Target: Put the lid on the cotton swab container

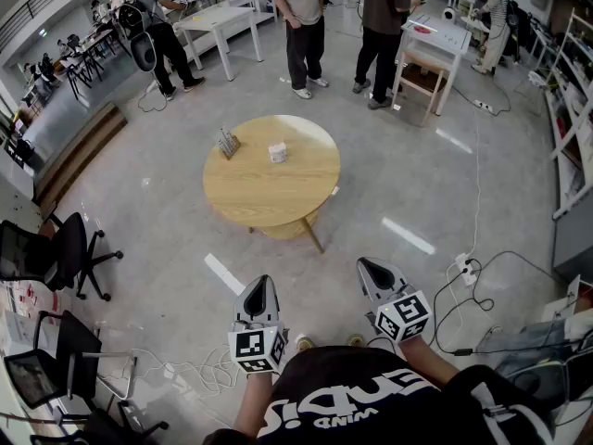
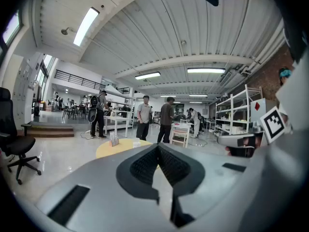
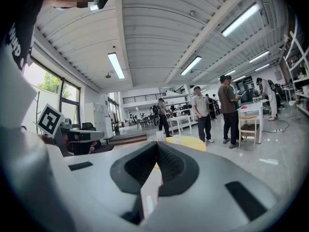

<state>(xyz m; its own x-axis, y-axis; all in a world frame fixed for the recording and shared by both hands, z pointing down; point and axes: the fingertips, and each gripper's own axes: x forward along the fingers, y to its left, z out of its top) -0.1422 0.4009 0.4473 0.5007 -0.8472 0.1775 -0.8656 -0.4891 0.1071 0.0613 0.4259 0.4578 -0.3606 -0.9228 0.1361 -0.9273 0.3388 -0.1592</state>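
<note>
Both tools are held low in front of the person, well short of the round wooden counter point(image 1: 271, 179), with bare grey floor point(image 1: 389, 184) between them and it. The left tool point(image 1: 258, 287) has its jaws pressed together with nothing between them; the left gripper view shows the two dark ribbed pads meeting at the tip point(image 2: 158, 147). The right tool point(image 1: 374, 269) is likewise closed and empty, its pads meeting in the right gripper view point(image 3: 156, 144). Both point forward toward the counter and only slightly downward, side by side and apart from one another. Each tool shows at the edge of the other's view: the right one at the right edge of the left gripper view, the left one at the left edge of the right gripper view. The cotton swab container point(image 1: 277, 152), a small white thing, stands on the far half of the counter near its middle. To its left, apart from it, stands a small grey object point(image 1: 227, 143), tilted and too small to identify. Whether the container has its lid on cannot be made out at this distance. Beyond the counter two people point(image 1: 301, 21) stand on the floor near white tables, and a black office chair point(image 1: 60, 248) is at the left.
</note>
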